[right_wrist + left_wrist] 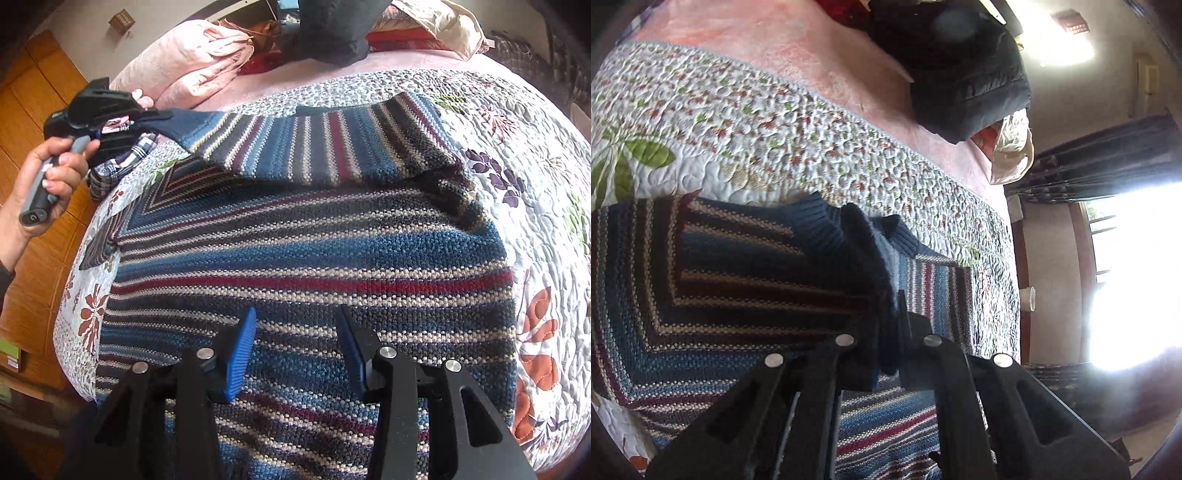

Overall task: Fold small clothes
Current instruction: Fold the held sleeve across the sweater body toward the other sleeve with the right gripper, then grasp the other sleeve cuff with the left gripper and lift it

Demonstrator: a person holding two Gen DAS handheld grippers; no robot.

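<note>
Bed (546,155): wide, covered by a white quilted bedspread printed with leaves and flowers; pink blankets and dark clothing are heaped at its far edge.

Striped knitted sweater (314,266), blue, maroon, cream and black: lies flat across the middle of the bed, reaching toward the near edge. One sleeve (314,147) is carried across the upper body, most likely the first fold.

Hand (44,177): beyond the bed's left edge, gripping the grey handle of the left tool.

Left tongs (892,295): black, pressed together on the sweater's dark blue ribbed cuff (820,225), which is raised off the body; probably held so the sleeve can be drawn straight before it is laid down.

Right tongs (295,350): blue ribbed pads spread apart, holding nothing, hanging just over the lower body of the sweater near the bed's near edge, seemingly ready to pin or pinch the cloth.
</note>
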